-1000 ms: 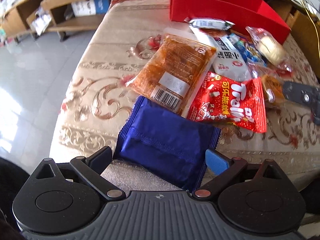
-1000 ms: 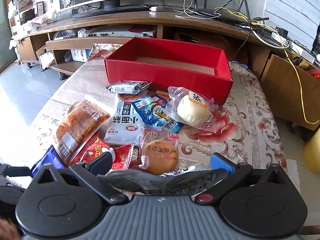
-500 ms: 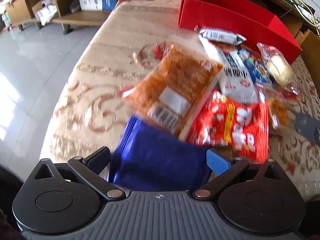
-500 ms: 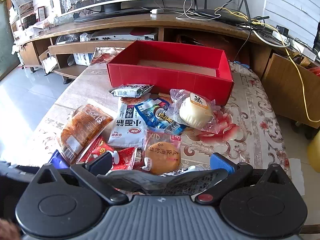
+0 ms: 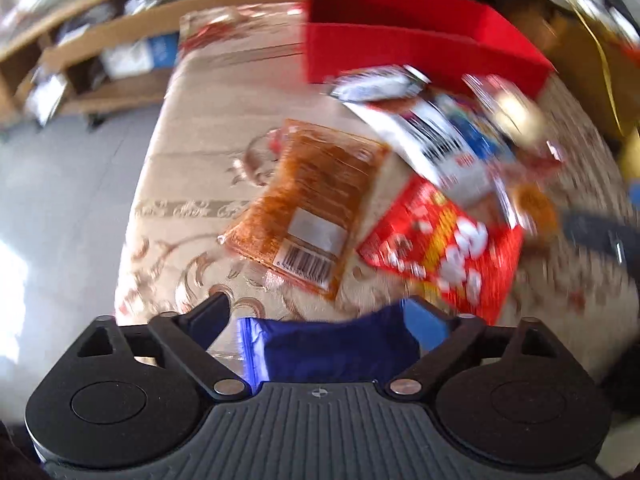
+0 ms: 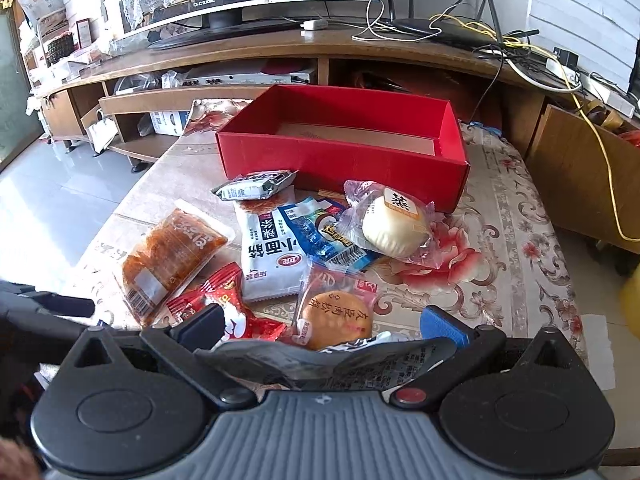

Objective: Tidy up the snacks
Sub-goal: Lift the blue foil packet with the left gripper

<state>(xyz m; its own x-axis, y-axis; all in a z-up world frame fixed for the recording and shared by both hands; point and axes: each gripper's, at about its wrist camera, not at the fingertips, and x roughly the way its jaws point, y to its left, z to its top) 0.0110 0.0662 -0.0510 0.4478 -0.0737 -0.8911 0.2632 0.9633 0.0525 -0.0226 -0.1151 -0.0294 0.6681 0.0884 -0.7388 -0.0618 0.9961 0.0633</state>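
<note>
Two grippers work a snack pile on a floral-clothed counter (image 6: 516,216); the left gripper (image 5: 320,316) pinches a blue packet (image 5: 340,350), which a second ago lay flat against the orange pack and now sits lifted clear of it, the left view blurred by motion; the right gripper (image 6: 320,322) is closed on a crumpled grey wrapper (image 6: 320,358), as it was before, its small print too fine to read. One red box (image 6: 344,160) stands open at the far end, none of the pile inside it; between box and grippers lie eight snacks: a small grey sachet (image 6: 256,186), a white pack (image 6: 272,256) marked 小面筋, a blue pack (image 6: 320,232), a clear-wrapped white bun (image 6: 394,226), a round cake (image 6: 336,318) with Chinese lettering, one red bag (image 6: 228,304), one orange pack (image 6: 168,256) with a barcode, and an orange-red wrapper barely showing beneath the sachet; the pile itself has not shifted.
</note>
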